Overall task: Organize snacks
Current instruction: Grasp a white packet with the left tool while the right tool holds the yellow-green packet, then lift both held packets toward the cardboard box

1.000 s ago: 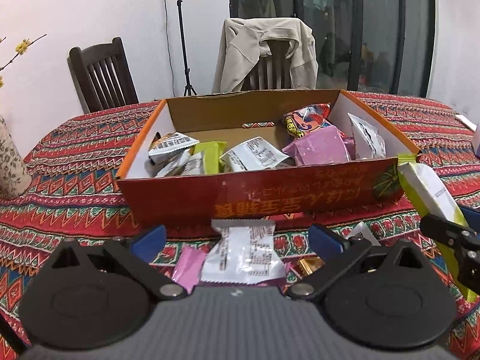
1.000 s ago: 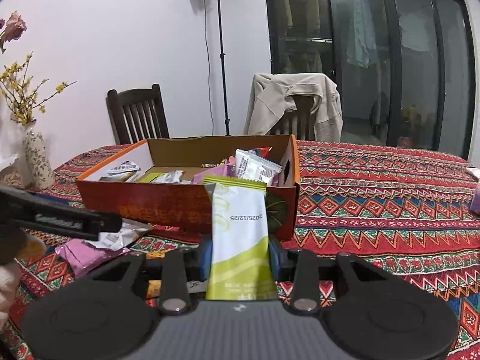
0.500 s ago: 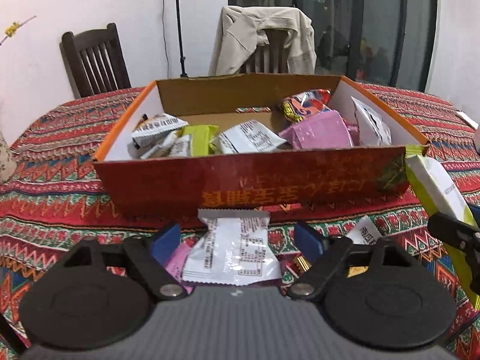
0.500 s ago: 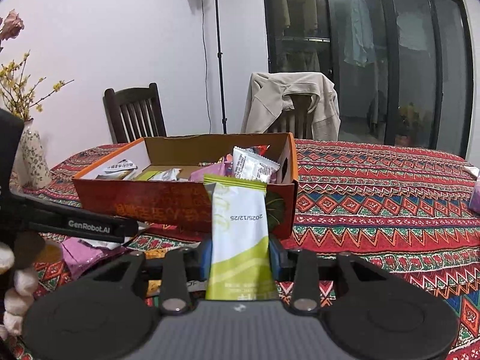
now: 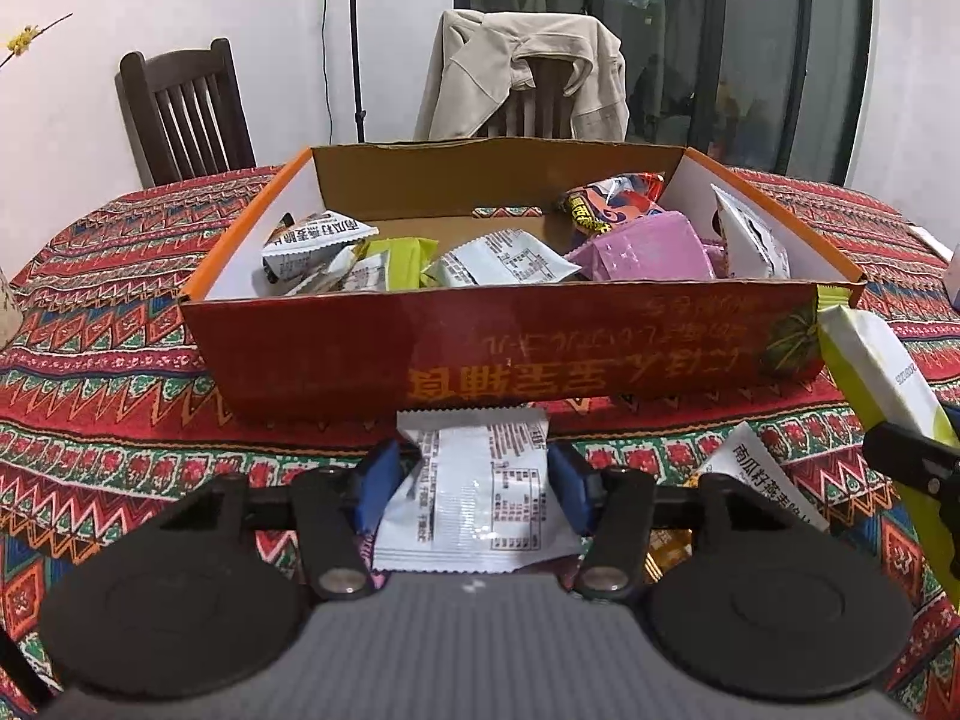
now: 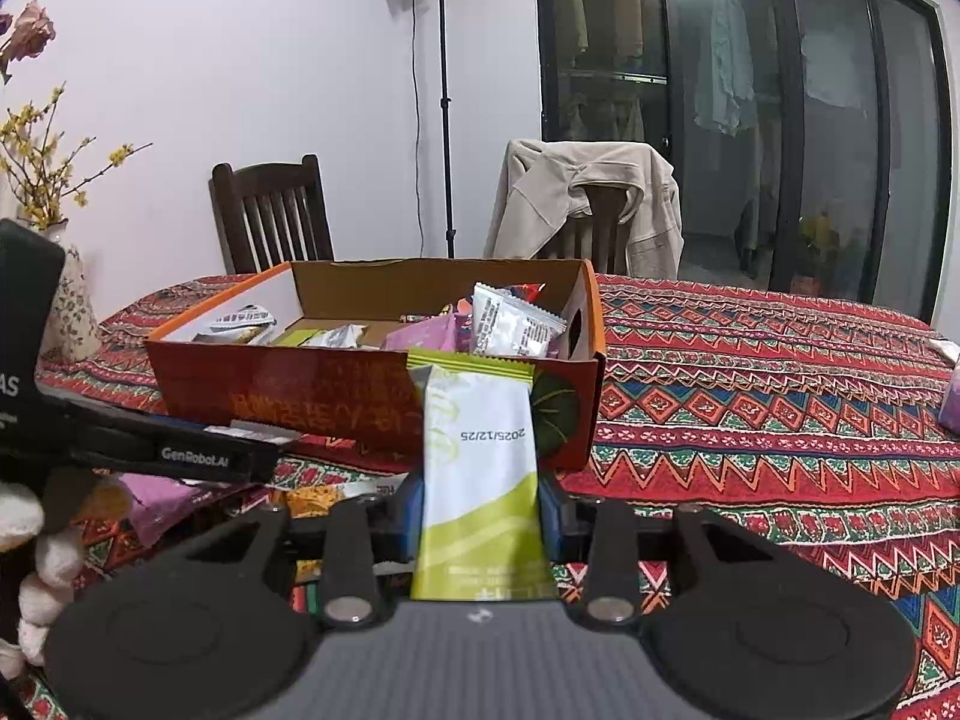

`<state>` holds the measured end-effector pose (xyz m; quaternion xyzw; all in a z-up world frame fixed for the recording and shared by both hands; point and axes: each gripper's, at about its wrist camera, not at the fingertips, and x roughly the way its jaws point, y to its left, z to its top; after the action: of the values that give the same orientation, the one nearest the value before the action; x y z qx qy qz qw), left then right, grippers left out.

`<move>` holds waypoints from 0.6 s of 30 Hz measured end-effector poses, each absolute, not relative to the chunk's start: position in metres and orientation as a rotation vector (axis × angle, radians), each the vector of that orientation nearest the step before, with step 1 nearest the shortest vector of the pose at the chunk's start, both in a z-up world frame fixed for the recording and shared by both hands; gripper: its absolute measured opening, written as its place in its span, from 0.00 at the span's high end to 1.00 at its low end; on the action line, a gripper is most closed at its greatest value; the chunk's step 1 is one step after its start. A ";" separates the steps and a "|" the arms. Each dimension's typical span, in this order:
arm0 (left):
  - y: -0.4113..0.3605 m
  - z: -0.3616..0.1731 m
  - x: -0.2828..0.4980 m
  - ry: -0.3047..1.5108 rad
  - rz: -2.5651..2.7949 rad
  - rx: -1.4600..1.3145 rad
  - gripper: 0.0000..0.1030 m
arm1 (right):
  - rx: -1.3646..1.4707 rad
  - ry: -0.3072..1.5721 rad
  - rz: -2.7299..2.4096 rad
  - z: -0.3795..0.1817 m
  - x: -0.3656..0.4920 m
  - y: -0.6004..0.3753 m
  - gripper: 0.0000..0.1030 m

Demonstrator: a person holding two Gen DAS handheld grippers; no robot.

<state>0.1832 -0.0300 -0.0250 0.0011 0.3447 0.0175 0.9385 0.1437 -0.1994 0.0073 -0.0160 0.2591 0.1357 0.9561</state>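
Observation:
An open orange cardboard box (image 5: 600, 354) holds several snack packets on the patterned tablecloth; it also shows in the right wrist view (image 6: 300, 384). My left gripper (image 5: 471, 486) is shut on a white snack packet (image 5: 474, 498) just in front of the box's near wall. My right gripper (image 6: 480, 507) is shut on a green-and-white snack packet (image 6: 477, 462), held upright by the box's right front corner. That packet also shows at the right of the left wrist view (image 5: 876, 372).
Loose packets lie on the cloth in front of the box: a white one (image 5: 762, 480), a pink one (image 6: 156, 498). A flower vase (image 6: 72, 312) stands at the left. Two chairs (image 5: 186, 114) stand behind the table, one with a jacket (image 5: 522, 78).
My left gripper has closed its fingers on the white packet and lifted it a little nearer the box. My right gripper keeps holding the green-and-white packet, nearly still.

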 end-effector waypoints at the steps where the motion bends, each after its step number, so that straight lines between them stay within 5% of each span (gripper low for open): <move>1: -0.029 -0.024 0.182 0.699 0.030 -0.001 0.47 | -0.034 0.523 0.275 0.007 0.143 -0.199 0.65; 2: -0.029 -0.023 0.181 0.695 0.024 -0.005 0.52 | -0.036 0.518 0.276 0.008 0.142 -0.199 0.65; 18: -0.042 0.022 0.129 0.463 -0.083 0.016 0.54 | -0.046 0.436 0.283 0.013 0.131 -0.199 0.65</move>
<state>0.1288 -0.0422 0.0217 0.0077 0.2294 -0.0413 0.9724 0.1310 -0.1989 0.0131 -0.0227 0.2155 0.1401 0.9661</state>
